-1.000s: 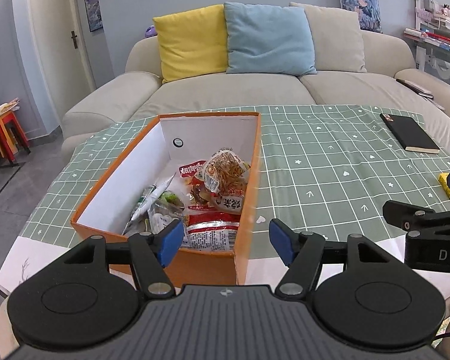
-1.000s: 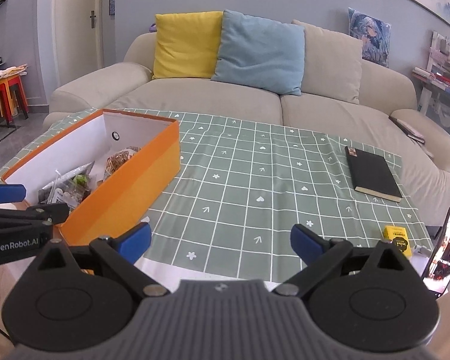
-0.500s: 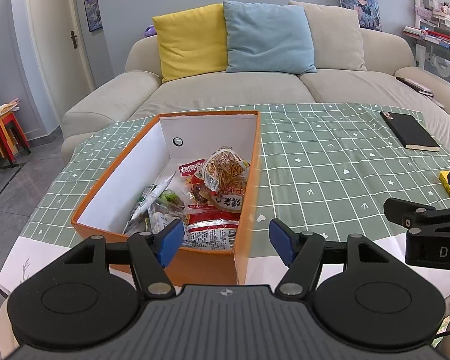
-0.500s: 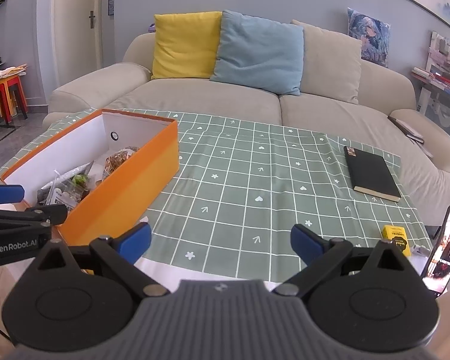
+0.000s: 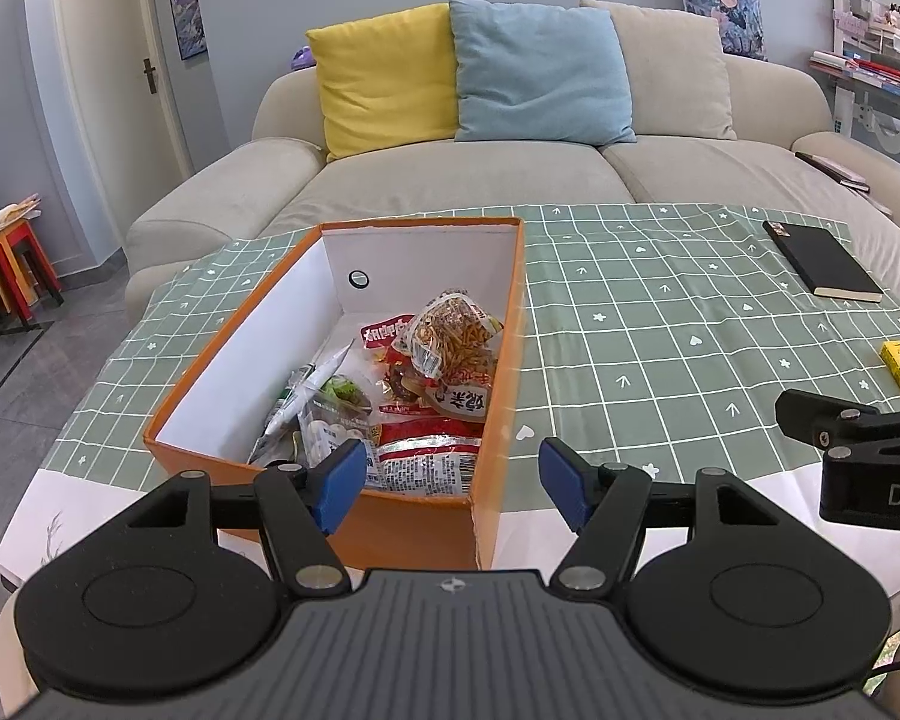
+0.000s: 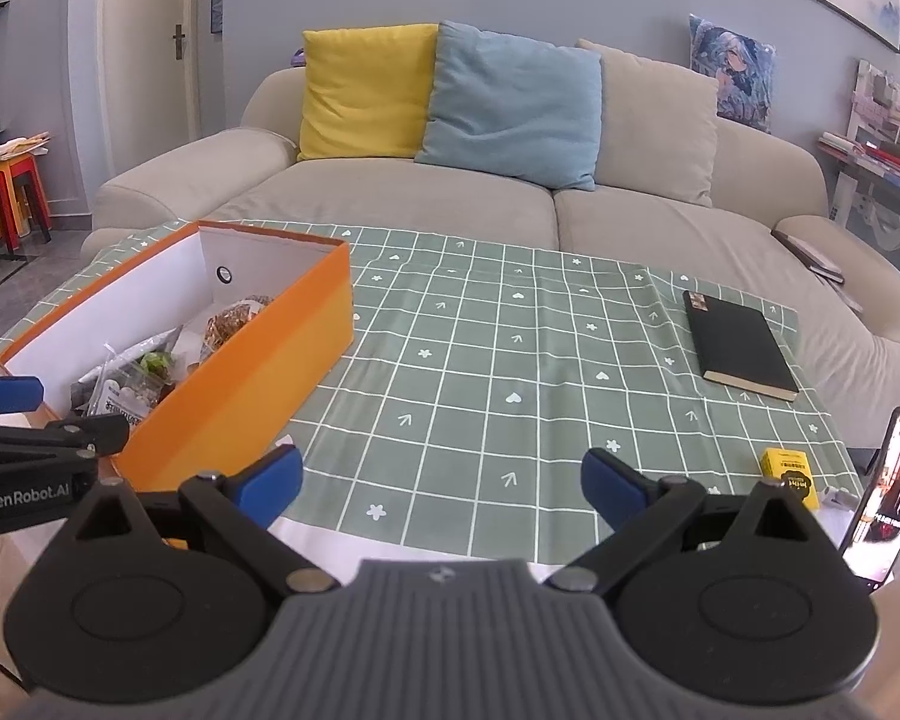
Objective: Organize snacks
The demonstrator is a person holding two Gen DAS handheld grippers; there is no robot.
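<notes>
An orange box with white inner walls stands on the green checked tablecloth and holds several snack packets. It also shows in the right wrist view, at the left. My left gripper is open and empty, just in front of the box's near end. My right gripper is open and empty, above the near table edge, right of the box. A small yellow packet lies at the table's near right.
A black notebook lies at the far right of the cloth. A lit phone stands at the right edge. A beige sofa with yellow and blue cushions is behind the table. Red and yellow stools stand far left.
</notes>
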